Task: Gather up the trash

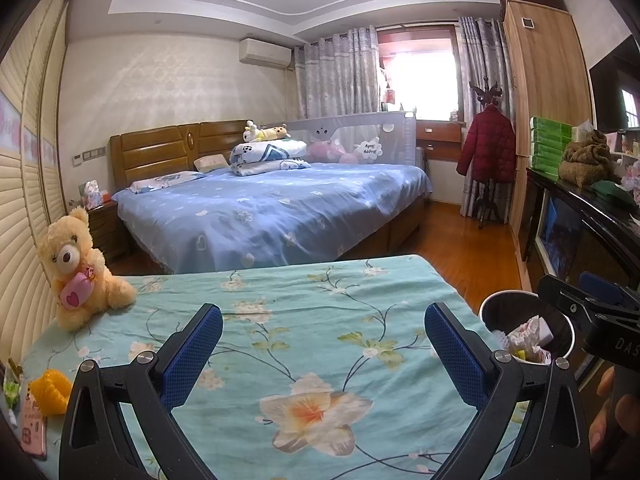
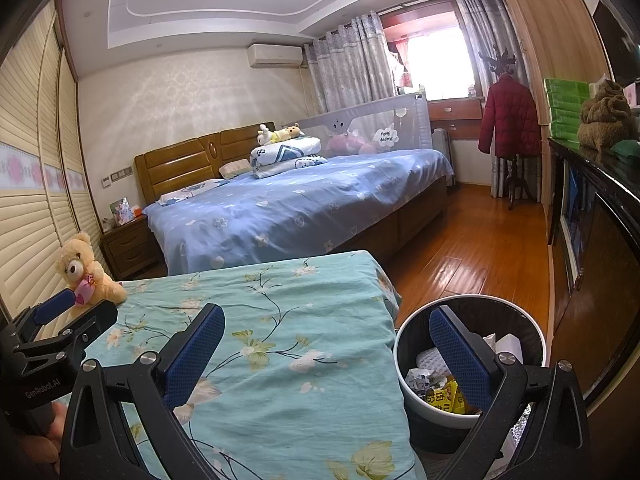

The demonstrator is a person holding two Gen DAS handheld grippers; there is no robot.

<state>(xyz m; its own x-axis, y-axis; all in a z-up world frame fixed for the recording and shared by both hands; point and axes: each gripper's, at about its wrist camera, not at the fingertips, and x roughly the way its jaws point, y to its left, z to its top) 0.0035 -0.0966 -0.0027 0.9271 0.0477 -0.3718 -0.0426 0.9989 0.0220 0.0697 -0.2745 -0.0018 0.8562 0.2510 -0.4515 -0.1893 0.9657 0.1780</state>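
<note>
Left wrist view: your left gripper [image 1: 323, 338] hangs over the floral sheet [image 1: 304, 320] with its jaws wide and nothing between the blue pads [image 1: 192, 354].
Far left edge of the sheet: a pink phone [image 1: 33, 428] and a yellow knitted item [image 1: 50, 390] lie near the corner closest to you.
Back left corner: a teddy bear [image 1: 78, 268] sits upright, holding a pink heart pouch, against the slatted wardrobe door [image 1: 24, 208].
Middle of the sheet: you have only printed flowers under the left jaws.
Right edge of the sheet: the trash bin [image 1: 526, 330] stands on the floor just beside it, with crumpled paper inside.
Far right, left view: your right gripper [image 1: 600, 300] shows over the bin, fingers of your hand [image 1: 608, 416] below it.
Right wrist view: your right gripper [image 2: 326, 354] is spread wide and holds nothing; its left pad sits over the sheet [image 2: 280, 320], its right pad over the bin [image 2: 404, 344].
Trash: crumpled white paper [image 2: 506, 344] and a yellow wrapper [image 2: 446, 394] lie inside the bin.
Left edge, right view: your left gripper [image 2: 60, 312] shows near the bear [image 2: 86, 270].
</note>
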